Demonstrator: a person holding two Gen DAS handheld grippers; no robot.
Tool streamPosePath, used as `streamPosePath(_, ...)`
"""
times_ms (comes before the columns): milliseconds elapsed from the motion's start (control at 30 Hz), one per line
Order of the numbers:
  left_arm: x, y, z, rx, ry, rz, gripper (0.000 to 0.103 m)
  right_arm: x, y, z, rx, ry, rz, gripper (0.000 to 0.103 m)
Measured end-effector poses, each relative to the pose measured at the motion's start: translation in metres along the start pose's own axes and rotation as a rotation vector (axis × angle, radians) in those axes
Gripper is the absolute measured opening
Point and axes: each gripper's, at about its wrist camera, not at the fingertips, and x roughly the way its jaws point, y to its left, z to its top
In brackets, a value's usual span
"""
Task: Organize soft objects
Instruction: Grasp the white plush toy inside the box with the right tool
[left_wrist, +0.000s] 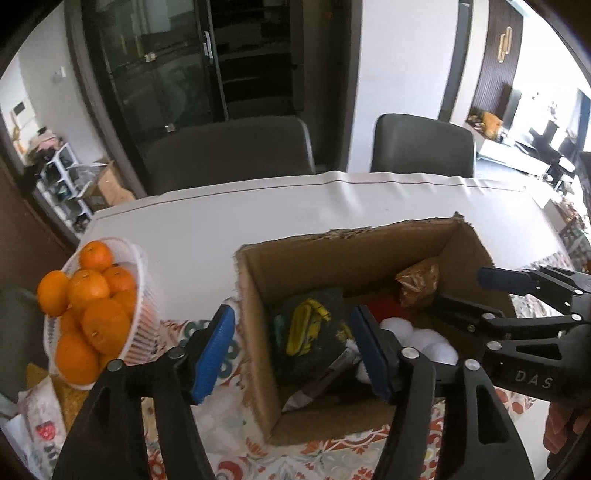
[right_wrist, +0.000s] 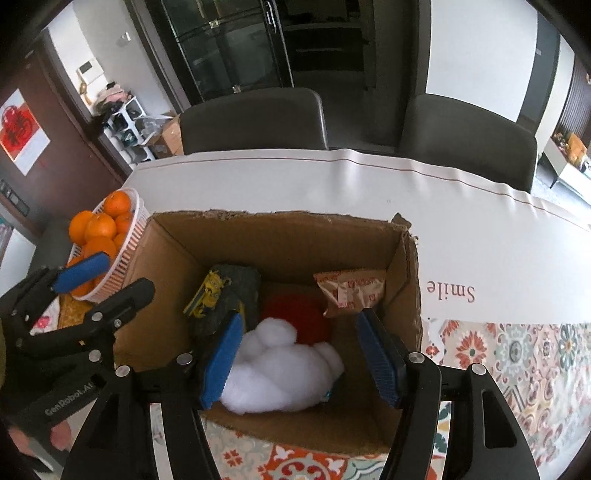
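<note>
an open cardboard box with torn, ragged top edges sits on a table covered in smooth white sheeting, its near end resting on a patterned orange and teal floral cloth. inside the box, a fluffy white lump of cotton stuffing lies on the floor against the near wall, lumpy and rounded. behind it sits a red knitted soft item, partly hidden. to the left, a dark fabric item with a yellow cartoon print stands tilted, its long axis running from the near floor up toward the far left wall. at the far right corner, a crinkly brown snack packet leans upright against the right wall.

just left of the box, a white slotted plastic basket is heaped with round oranges.

the right gripper hovers over the near part of the box, its blue ribbed pads spread wide either side of the stuffing, gripping nothing. the left gripper hangs at the box's left wall, spread wide apart, one pad outside the wall and one over the interior, also empty.
</note>
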Motion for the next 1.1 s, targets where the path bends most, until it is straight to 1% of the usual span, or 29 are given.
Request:
streamPosePath(200, -0.016, 0.005, -0.008, -0.003, -0.007, 0.045, 0.069, -0.01, 0.009, -0.007, -0.025, 0.006, -0.004, 0.065)
streamPosePath(333, -0.025, 0.007, -0.015, -0.008, -0.012, 0.054, 0.073, -0.014, 0.016, -0.013, -0.041, 0.022, -0.003, 0.065)
streamPosePath(467, -0.029, 0.009, -0.023, -0.022, -0.006, 0.049, 0.073, -0.013, 0.023, -0.021, -0.061, 0.06, 0.007, 0.065)
streamPosePath(667, -0.021, 0.013, -0.031, -0.044, 0.028, 0.05, 0.073, 0.001, 0.025, -0.025, -0.052, 0.099, 0.011, 0.065)
streamPosePath(867, -0.013, 0.017, -0.036, -0.05, 0.054, 0.059, 0.073, 0.023, 0.025, -0.027, -0.057, 0.156, -0.01, 0.063)
streamPosePath(900, -0.012, 0.017, -0.036, -0.049, 0.054, 0.062, 0.073, 0.026, 0.024, -0.027, -0.054, 0.161, -0.012, 0.058)
streamPosePath(933, -0.012, 0.017, -0.036, -0.049, 0.053, 0.062, 0.073, 0.028, 0.023, -0.027, -0.051, 0.167, -0.016, 0.049)
streamPosePath(1000, -0.011, 0.018, -0.036, -0.05, 0.053, 0.06, 0.073, 0.03, 0.023, -0.027, -0.052, 0.178, -0.017, 0.038)
streamPosePath(1100, -0.011, 0.019, -0.035, -0.054, 0.052, 0.052, 0.073, 0.026, 0.022, -0.025, -0.044, 0.159, -0.011, 0.03)
